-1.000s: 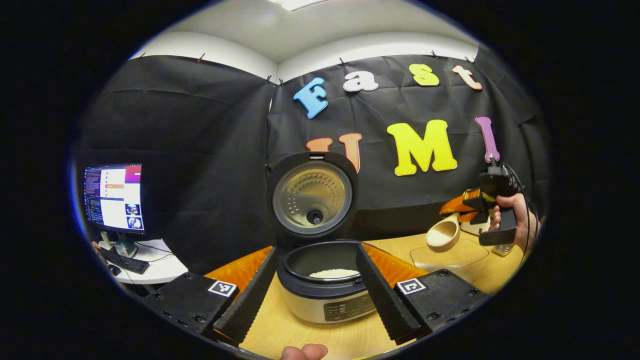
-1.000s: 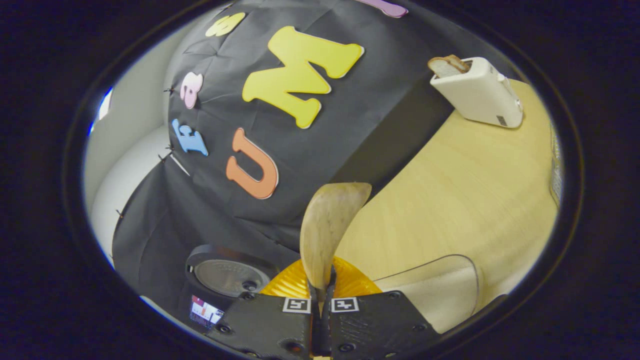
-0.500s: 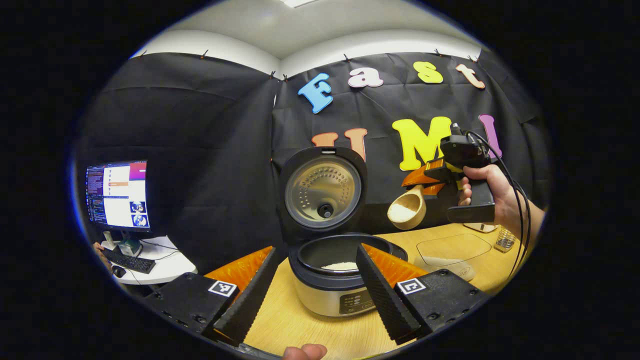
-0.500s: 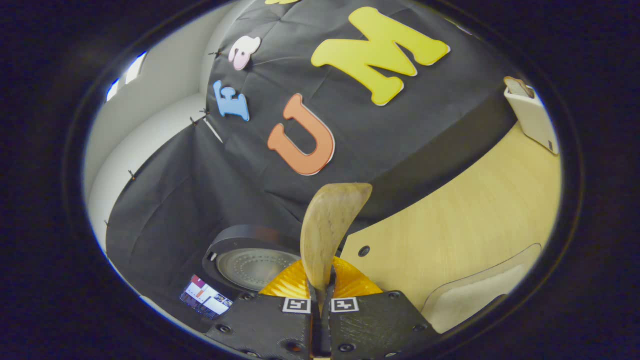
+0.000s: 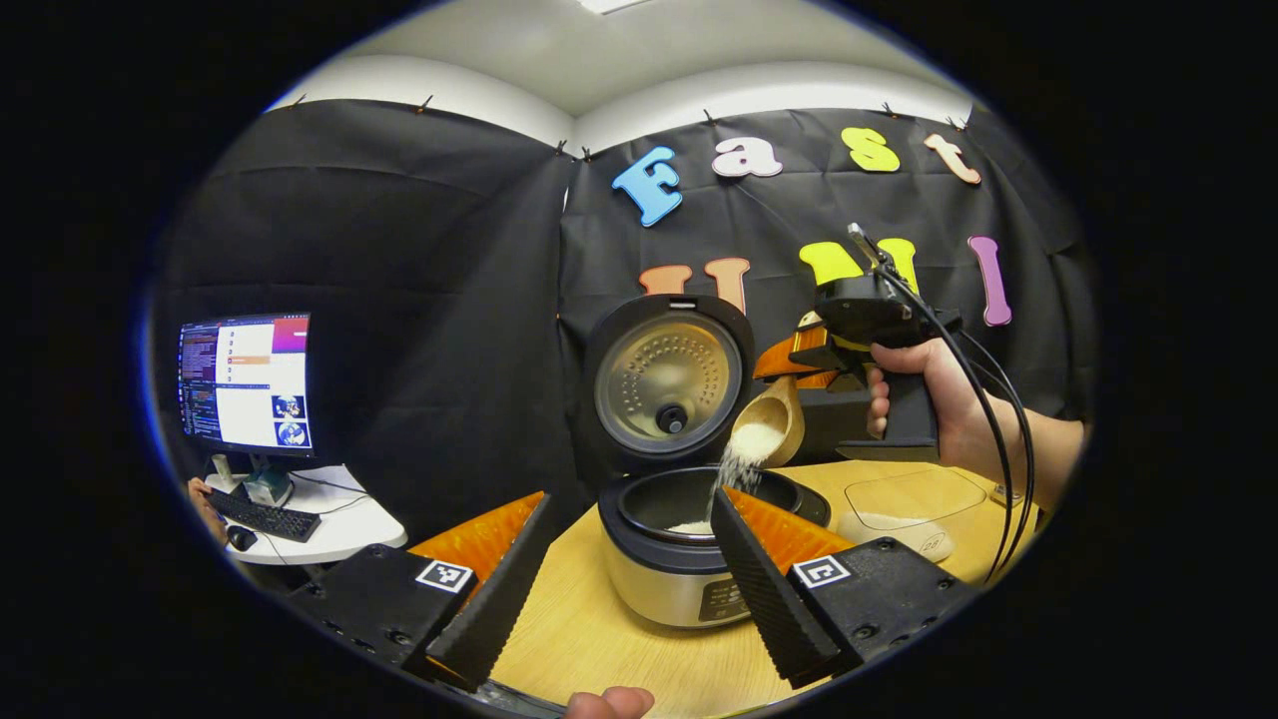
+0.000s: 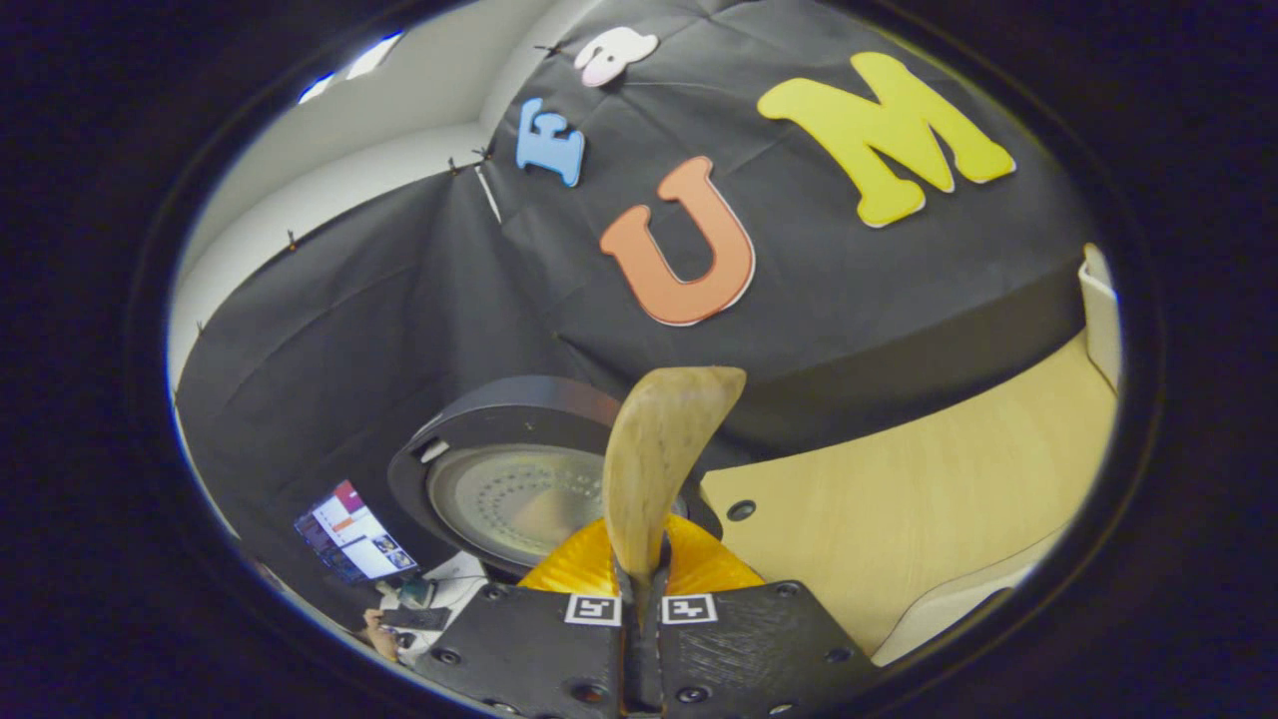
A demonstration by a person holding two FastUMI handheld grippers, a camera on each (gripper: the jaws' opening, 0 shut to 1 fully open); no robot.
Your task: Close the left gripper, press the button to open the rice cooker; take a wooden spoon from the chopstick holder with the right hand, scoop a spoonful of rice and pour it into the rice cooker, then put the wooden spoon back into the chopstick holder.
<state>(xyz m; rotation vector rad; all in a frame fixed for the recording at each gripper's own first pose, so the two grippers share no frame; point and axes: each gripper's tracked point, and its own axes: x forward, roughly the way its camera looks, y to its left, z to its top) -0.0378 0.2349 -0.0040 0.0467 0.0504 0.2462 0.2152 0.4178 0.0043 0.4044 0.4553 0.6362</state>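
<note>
While the rice cooker [image 5: 689,559] is standing open on the table [image 5: 599,639] (lid upright), I am clamping my right gripper [image 6: 640,589] on the wooden spoon [image 6: 654,459], tipping rice [image 5: 741,461] into the pot; my left gripper [image 5: 624,579] is idling, fingers apart.

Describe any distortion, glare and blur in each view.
Left gripper view: fisheye bends the table edge; the monitor glows overexposed; the falling rice smears. Right gripper view: scene tilted and curved; the wooden spoon, close up, looks soft; the lid reflects pale light.
</note>
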